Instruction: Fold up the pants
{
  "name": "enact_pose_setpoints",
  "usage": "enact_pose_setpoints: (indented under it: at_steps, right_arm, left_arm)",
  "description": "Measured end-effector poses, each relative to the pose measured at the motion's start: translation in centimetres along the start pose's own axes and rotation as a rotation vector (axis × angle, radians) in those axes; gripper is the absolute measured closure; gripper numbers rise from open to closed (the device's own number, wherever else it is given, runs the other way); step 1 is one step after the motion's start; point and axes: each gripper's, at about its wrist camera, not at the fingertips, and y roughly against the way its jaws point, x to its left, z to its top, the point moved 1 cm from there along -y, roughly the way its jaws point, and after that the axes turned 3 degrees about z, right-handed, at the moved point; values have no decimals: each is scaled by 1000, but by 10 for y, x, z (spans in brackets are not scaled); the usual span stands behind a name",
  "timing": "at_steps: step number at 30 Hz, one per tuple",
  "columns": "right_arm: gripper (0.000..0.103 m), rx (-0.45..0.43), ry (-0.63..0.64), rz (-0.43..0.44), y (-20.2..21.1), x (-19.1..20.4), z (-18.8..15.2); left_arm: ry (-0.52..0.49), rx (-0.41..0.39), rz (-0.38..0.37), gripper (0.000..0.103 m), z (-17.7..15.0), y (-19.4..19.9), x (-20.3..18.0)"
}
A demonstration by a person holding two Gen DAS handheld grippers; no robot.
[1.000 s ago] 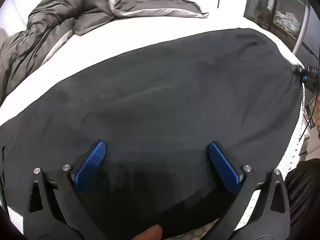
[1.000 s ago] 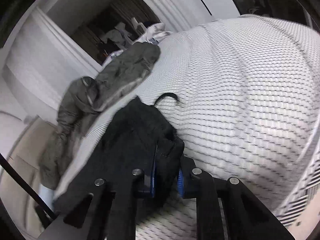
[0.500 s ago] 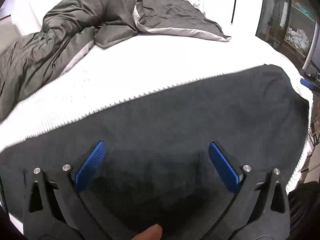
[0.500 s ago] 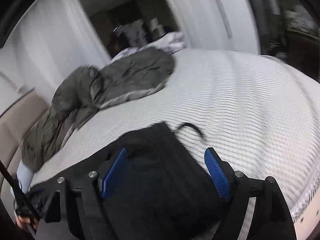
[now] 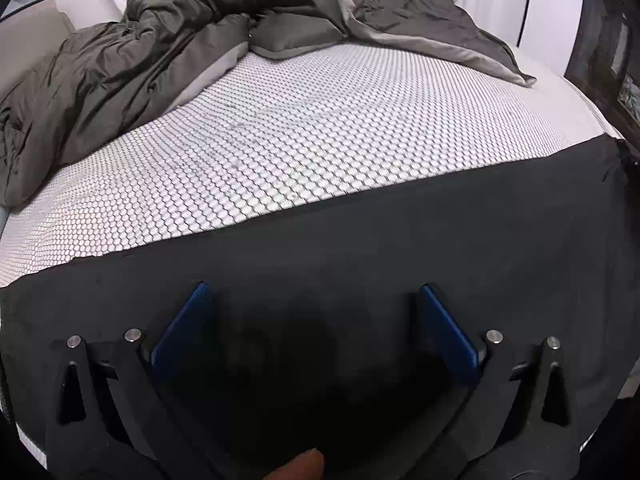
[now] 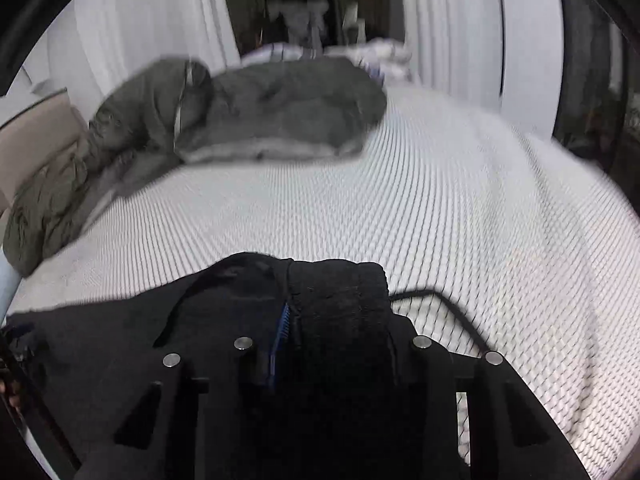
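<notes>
Black pants lie spread flat across the near part of the white honeycomb mattress. My left gripper hovers over them, jaws wide open, only flat cloth beneath. In the right wrist view, a thick bunched end of the pants stands up between the fingers of my right gripper. Its jaws are closing on this wad; the left blue pad lies against the cloth and the right pad is hidden by it. A black drawstring loops out to the right.
A rumpled grey duvet is piled along the far and left side of the bed, and shows blurred as the duvet in the right wrist view. White curtains hang behind. A fingertip shows at the bottom edge.
The left gripper drew back toward the near bed edge, so more bare mattress shows. The right gripper let go of the pants, opened wide, rolled level, and now closes on the bunched end.
</notes>
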Motion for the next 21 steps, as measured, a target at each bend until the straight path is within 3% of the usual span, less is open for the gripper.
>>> enact_pose_setpoints:
  at_steps: [2, 4, 6, 8, 10, 14, 16, 19, 21]
  right_arm:
    - [62, -9, -55, -70, -5, -12, 2]
    - [43, 48, -101, -129, -23, -22, -2]
    - [38, 83, -140, -126, -30, -29, -8]
    - [33, 60, -135, -134, -19, -28, -3]
    - [18, 12, -93, -143, 6, -18, -2]
    - [13, -36, 31, -7, 54, 23, -20]
    - [13, 18, 109, 111, 54, 53, -40]
    - [13, 98, 286, 163, 37, 101, -64]
    - [13, 170, 419, 168, 23, 130, -88]
  left_arm:
    - [4, -7, 20, 1, -2, 0, 0]
    - [7, -6, 31, 1, -4, -1, 1]
    - [2, -8, 43, 1, -4, 1, 0]
    - [-12, -31, 47, 1, -6, 13, -4]
    - [-31, -61, 21, 1, -6, 26, -13]
    - [-143, -99, -113, 1, -13, 46, -63]
    - [-255, -83, -163, 1, -22, 43, -97]
    - [-388, -19, -129, 0, -37, 26, -128]
    - [-383, 13, -110, 0, -41, 14, -124]
